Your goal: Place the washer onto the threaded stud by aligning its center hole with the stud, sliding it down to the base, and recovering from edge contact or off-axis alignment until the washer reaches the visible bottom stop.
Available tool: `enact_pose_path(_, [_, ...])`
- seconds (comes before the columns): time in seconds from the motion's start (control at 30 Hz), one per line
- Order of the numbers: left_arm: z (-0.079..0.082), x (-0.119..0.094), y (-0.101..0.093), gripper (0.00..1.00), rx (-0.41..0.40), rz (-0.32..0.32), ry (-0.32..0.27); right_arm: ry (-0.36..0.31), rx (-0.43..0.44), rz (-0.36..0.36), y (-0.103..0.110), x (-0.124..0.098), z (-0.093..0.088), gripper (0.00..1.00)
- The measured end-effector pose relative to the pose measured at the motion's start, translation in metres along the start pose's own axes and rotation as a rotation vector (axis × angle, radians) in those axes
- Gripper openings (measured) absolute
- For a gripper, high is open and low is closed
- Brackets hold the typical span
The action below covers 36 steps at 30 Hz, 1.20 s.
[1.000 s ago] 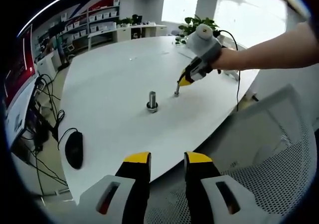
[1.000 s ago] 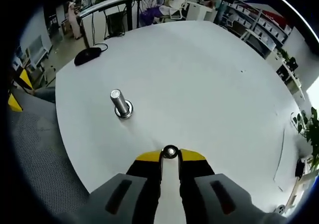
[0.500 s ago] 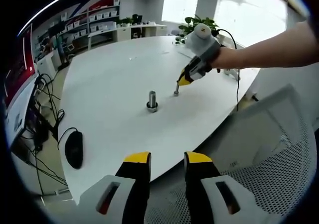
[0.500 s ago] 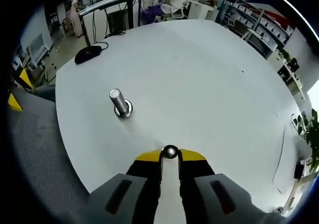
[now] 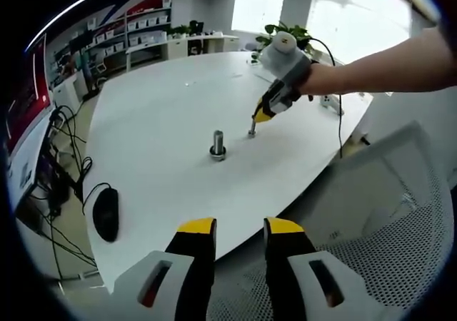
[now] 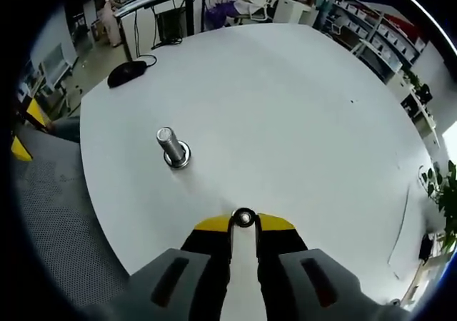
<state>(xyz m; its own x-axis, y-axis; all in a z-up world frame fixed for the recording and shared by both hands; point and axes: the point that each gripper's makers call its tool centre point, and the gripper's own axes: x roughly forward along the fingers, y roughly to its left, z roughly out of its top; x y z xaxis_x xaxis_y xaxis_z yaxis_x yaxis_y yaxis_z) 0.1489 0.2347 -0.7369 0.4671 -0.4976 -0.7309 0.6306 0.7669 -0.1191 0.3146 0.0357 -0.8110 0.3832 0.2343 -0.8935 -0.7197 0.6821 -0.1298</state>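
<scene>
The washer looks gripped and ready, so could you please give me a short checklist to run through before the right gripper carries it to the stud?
1. Washer held between the right gripper tips: ok.
2. Washer's center hole visible and unblocked: ok.
3. Threaded stud standing upright on the table: ok.
4. Washer aligned over the stud: not ok, it sits well to one side.
5. Path across the table between washer and stud free of objects: ok.
6. Left gripper away from the stud: ok, it hangs off the table edge.
</scene>
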Motion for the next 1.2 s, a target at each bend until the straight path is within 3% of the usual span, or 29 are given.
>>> enact_pose_path(0.87, [-0.003, 0.001, 0.0, 0.24, -0.001, -0.003, 0.015, 0.087, -0.04, 0.042, 0.005, 0.04, -0.016, 0.15])
enact_pose_path(1.2, [-0.002, 0.001, 0.0, 0.24, 0.0, -0.001, 0.013, 0.072, -0.034, 0.043, 0.006, 0.042, -0.016, 0.18])
